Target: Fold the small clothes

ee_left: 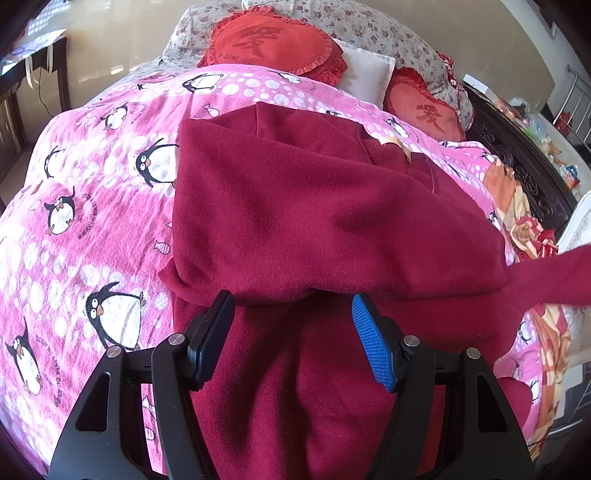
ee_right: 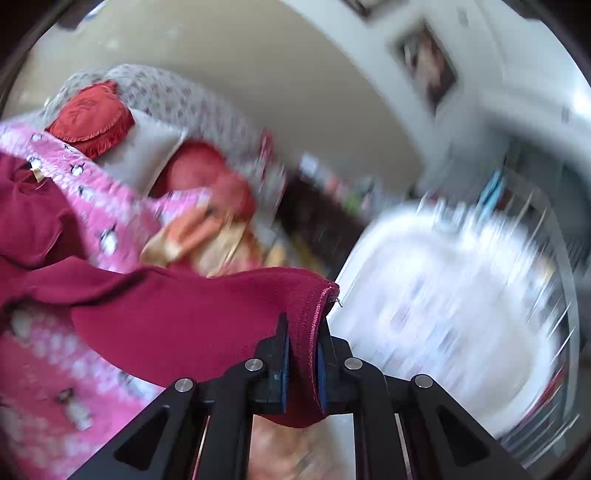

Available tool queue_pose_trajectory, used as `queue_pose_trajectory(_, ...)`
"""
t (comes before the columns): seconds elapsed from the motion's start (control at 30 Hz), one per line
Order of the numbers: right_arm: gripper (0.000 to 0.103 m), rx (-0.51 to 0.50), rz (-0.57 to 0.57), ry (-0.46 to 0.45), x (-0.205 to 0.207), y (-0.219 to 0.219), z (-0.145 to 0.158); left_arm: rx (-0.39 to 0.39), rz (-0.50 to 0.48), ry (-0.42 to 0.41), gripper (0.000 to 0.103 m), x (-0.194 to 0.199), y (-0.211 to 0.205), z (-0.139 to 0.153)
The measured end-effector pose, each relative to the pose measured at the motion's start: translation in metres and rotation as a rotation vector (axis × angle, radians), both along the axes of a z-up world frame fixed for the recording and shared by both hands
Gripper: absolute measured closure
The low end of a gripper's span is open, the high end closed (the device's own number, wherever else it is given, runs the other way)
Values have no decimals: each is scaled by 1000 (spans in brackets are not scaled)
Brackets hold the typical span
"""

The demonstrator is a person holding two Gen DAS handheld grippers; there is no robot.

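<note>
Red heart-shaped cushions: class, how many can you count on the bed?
2. One cushion lies at the head of the bed, against the flowered pillow. The other cushion lies to its right, beside the white pillow. More may be hidden.

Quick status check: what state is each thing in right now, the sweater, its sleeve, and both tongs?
Dark red sweater: partly folded, lying on the penguin blanket.
Sleeve: lifted, cuff clamped.
Left tongs: open over the sweater, gripping nothing.
Right tongs: shut on the sleeve cuff.
</note>
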State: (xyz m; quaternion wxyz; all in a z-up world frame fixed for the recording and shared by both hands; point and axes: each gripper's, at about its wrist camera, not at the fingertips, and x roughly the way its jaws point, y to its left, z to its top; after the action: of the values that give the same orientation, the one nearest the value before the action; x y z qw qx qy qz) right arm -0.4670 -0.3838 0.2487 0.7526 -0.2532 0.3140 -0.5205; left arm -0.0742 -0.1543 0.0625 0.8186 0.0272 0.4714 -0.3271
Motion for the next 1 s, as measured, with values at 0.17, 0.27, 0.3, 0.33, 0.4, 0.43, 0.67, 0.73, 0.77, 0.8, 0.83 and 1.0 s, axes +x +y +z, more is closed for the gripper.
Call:
queue_pose_trajectory(0.17,92,-305,142,0,51,24,48,-21,9,-16,37,-2,10,10)
queue_pose_trajectory(0.27,92,-319,260,-87,86,38,71,-39,21,-46,37,-1,22,23)
queue_pose_trajectory(0.3,92,-303,317,-122,101,45,77,-44,29,-58,37,-1,25,27)
queue_pose_trajectory(0.33,92,-294,356,-140,113,51,80,-48,38,-69,37,1,30,31)
queue_pose_trajectory(0.4,92,-272,456,-172,141,66,83,-58,58,-85,37,4,41,39)
queue_pose_trajectory(0.43,92,-255,530,-188,160,77,83,-61,67,-92,37,6,46,41)
queue_pose_trajectory(0.67,92,-155,964,-130,282,155,43,-59,149,-107,37,25,81,46)
queue_pose_trajectory(0.73,90,-93,1091,-72,317,181,20,-51,171,-98,37,32,87,42)
queue_pose_trajectory(0.77,75,-68,1115,-33,332,188,7,-49,178,-89,37,34,90,40)
queue_pose_trajectory(0.8,45,-29,1128,31,351,198,-8,-52,184,-80,37,37,93,39)
queue_pose_trajectory(0.83,35,15,1129,65,363,205,-19,-58,189,-74,37,39,96,38)
queue_pose_trajectory(1.0,31,235,1104,8,372,190,-30,-84,190,-52,37,46,102,31)
